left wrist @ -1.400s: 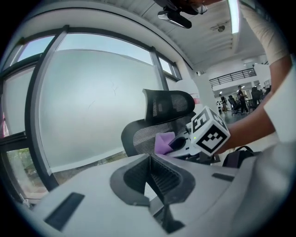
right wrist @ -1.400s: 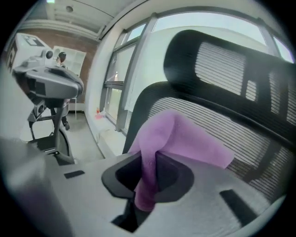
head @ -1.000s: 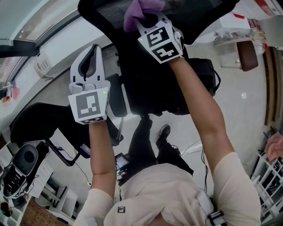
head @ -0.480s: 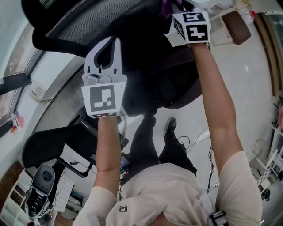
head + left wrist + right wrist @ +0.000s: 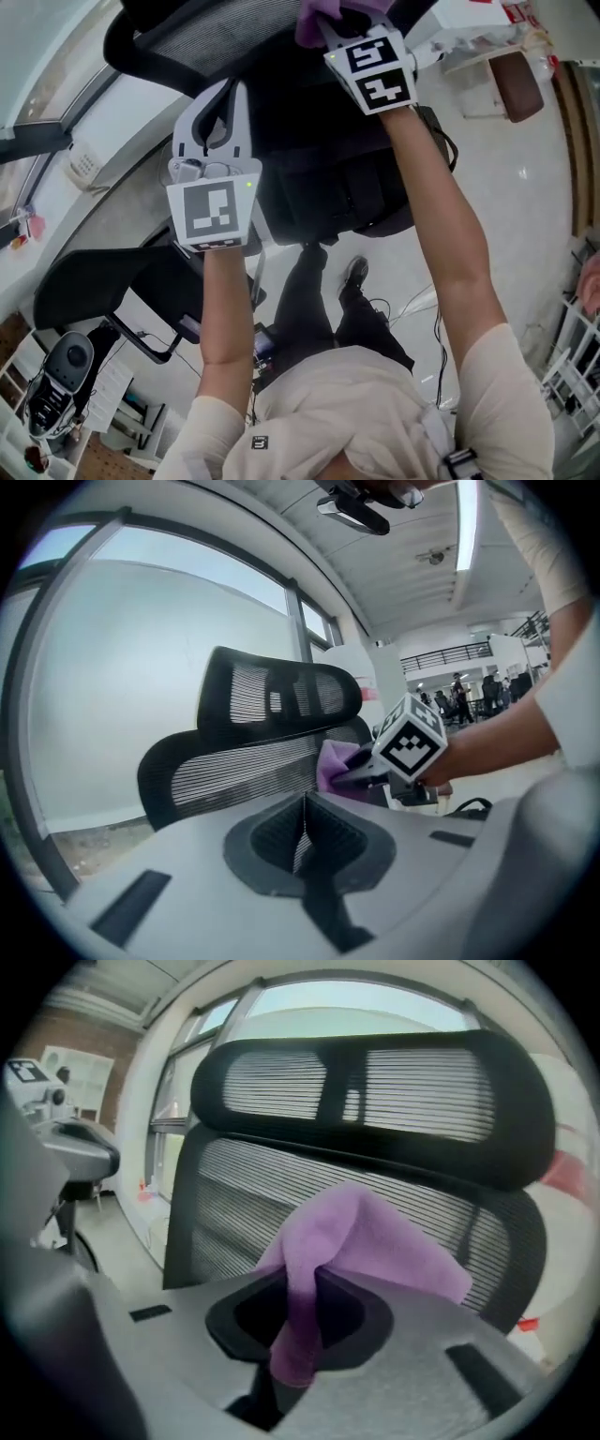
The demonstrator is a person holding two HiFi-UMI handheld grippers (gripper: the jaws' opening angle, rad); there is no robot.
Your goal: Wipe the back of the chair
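Note:
The black mesh chair back (image 5: 234,33) fills the top of the head view, with its headrest (image 5: 375,1082) above the mesh (image 5: 262,1194) in the right gripper view. My right gripper (image 5: 339,23) is shut on a purple cloth (image 5: 317,17), and the cloth (image 5: 356,1241) bunches out of the jaws against the mesh. My left gripper (image 5: 230,94) is held shut and empty, just left of the right one, near the chair back. In the left gripper view, the left gripper (image 5: 302,832) points at the mesh (image 5: 234,771), with the cloth (image 5: 335,761) and right gripper's marker cube (image 5: 410,747) beyond it.
A second black chair (image 5: 84,281) stands at the lower left beside a shelf unit. A white desk (image 5: 469,23) and a brown seat (image 5: 520,80) are at the upper right. My legs and shoe (image 5: 352,272) are below the chair seat. Windows lie behind the chair.
The right gripper carried the cloth rightward across the chair back, then came back leftward. The left gripper stayed shut and rose slightly nearer the chair back.

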